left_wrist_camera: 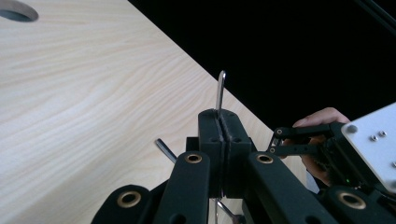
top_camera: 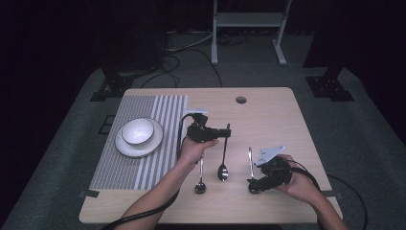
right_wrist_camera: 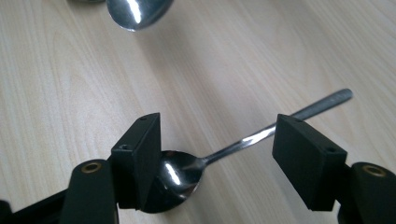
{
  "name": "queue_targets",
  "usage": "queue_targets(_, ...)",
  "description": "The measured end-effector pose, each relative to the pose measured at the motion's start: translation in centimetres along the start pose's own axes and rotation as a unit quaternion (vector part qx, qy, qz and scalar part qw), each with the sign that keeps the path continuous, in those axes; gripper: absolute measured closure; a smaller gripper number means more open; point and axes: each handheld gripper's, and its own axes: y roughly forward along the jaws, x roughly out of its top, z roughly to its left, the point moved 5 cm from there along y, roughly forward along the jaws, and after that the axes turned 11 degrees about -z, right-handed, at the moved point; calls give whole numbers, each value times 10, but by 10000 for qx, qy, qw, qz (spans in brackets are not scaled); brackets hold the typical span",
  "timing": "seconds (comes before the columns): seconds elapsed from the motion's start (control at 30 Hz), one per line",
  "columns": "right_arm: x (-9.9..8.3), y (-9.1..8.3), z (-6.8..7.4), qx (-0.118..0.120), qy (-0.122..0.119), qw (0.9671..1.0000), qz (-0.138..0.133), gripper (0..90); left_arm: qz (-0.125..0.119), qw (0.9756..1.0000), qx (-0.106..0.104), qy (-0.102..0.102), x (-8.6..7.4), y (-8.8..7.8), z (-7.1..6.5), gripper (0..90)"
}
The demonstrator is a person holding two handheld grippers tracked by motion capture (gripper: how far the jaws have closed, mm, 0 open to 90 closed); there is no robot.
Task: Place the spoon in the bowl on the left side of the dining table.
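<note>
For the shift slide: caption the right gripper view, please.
Right gripper open, jaws straddling a spoon lying on the wooden table.

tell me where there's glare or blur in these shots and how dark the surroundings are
High view: the table is lit, the room around it nearly black. Right gripper view: bright glare spots on the bowl of the spoon between the open jaws and on a second spoon at the top edge; the far handle tip softens. Left gripper view: sharp wood grain, black background, the jaws shut on a thin spoon handle.
</note>
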Motion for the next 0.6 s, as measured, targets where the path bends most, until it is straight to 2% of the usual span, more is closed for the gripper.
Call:
queue_targets(0.13, -4, -5, -5, -83, 178, 9997, -125, 309, -43, 10000, 34, 51, 6, -5, 0, 893)
queue_targets(0.6, -26, -16, -16, -270, 572, 9974, -337, 301, -141, 9995, 211, 213, 23, -21, 6, 894)
